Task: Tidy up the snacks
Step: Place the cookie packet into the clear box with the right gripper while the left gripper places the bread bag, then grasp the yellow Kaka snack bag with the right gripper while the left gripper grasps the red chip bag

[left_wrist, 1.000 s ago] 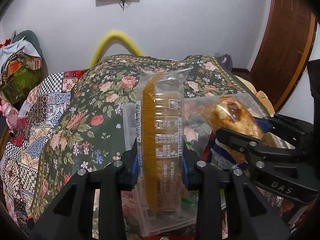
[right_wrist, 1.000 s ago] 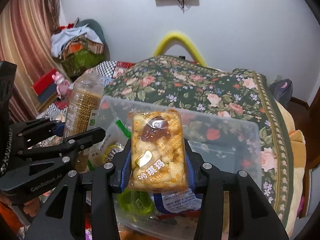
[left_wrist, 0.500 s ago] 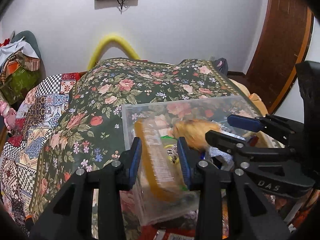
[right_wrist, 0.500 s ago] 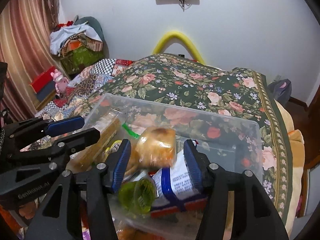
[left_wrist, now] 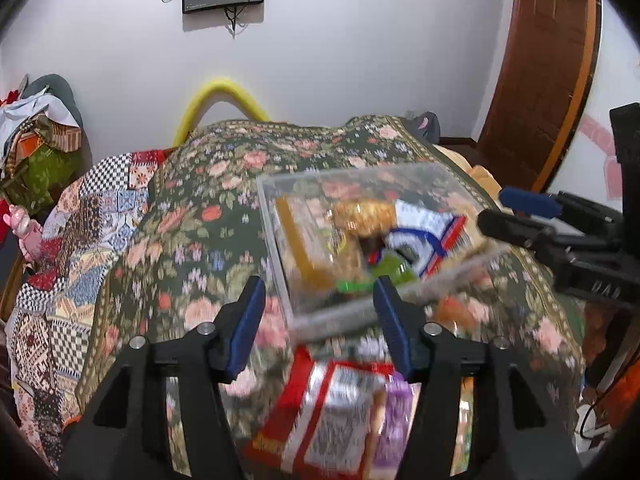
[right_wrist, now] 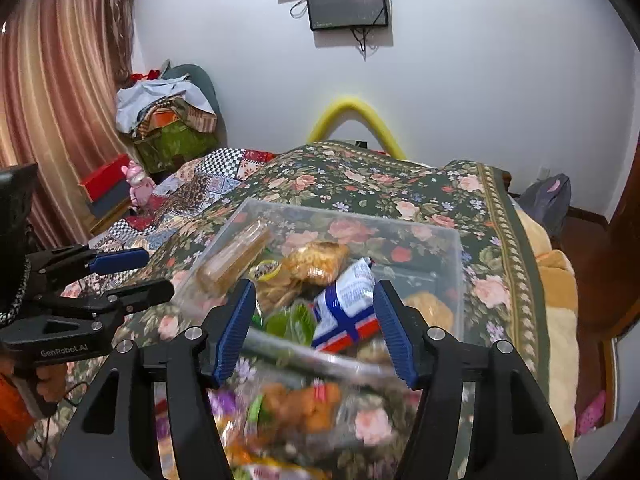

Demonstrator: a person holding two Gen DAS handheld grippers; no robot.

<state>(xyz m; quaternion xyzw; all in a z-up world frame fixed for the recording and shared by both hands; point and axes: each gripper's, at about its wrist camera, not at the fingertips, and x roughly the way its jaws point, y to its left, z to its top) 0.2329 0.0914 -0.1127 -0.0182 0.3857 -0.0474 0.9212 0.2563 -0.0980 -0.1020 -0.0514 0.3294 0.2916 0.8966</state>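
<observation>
Snacks sit heaped in the clear plastic bin [right_wrist: 452,248] on the floral bedspread [right_wrist: 360,184]. My left claw [left_wrist: 320,312] has just been spreading and stands apart with nothing between its blue pads, above the bin's near rim. Inside, left to right, lie the long biscuit sleeve [right_wrist: 236,256], the golden puffed-snack pack [right_wrist: 320,260] and a blue-and-white packet [right_wrist: 348,304]. My right claw [right_wrist: 314,328] has likewise just been widening, bare, over the same rim. More packets [left_wrist: 340,412] lie blurred on the bed in front.
</observation>
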